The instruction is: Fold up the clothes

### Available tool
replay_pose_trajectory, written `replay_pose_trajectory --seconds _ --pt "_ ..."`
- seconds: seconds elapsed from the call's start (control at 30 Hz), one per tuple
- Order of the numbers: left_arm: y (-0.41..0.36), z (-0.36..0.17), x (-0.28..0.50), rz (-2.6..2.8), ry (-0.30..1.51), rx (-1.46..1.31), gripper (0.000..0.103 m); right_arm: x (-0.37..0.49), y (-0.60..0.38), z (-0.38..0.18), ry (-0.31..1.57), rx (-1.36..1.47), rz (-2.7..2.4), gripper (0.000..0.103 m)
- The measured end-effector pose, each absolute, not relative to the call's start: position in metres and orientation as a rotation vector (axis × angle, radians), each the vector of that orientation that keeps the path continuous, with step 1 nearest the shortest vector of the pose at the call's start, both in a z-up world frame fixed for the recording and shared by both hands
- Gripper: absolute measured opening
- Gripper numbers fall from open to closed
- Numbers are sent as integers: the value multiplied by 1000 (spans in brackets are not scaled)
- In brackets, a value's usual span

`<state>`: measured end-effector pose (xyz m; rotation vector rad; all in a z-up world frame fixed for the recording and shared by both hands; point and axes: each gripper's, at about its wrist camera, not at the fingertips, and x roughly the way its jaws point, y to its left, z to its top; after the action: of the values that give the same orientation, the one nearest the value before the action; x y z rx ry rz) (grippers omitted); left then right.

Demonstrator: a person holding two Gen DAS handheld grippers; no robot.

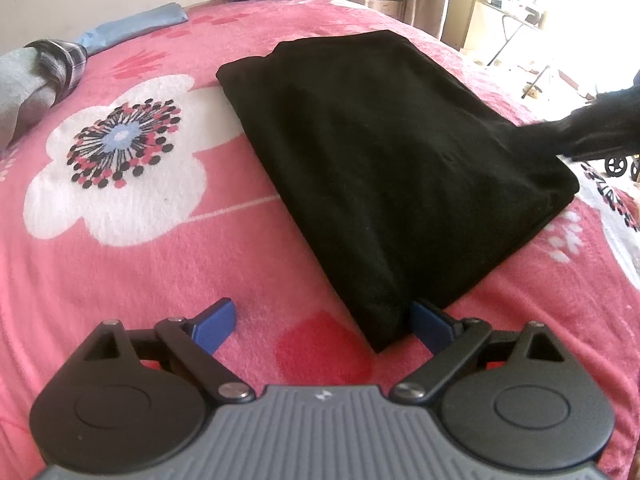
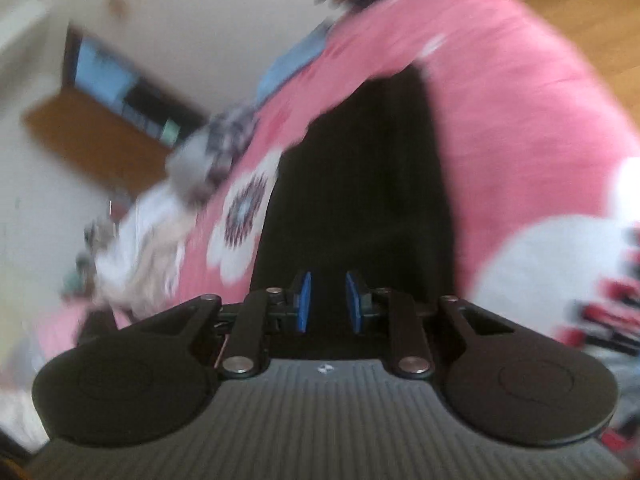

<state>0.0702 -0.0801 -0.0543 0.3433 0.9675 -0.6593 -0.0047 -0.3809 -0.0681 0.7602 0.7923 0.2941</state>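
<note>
The folded black garment (image 1: 380, 168) lies flat on the pink flowered blanket (image 1: 120, 280). The left gripper (image 1: 324, 324) has its fingers spread wide around the garment's near corner. The right gripper (image 2: 328, 302), above the garment's edge, has its fingers a little apart, holding nothing.

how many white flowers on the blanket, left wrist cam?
2. One whole flower left of the black garment; a partial one at the right edge. More may be hidden.
</note>
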Motion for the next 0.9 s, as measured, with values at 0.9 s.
replay_pose_trajectory --seconds 0.9 --pt "-76 -55 70 -682 970 340 96 7 -466 -109 529 1112 41 15"
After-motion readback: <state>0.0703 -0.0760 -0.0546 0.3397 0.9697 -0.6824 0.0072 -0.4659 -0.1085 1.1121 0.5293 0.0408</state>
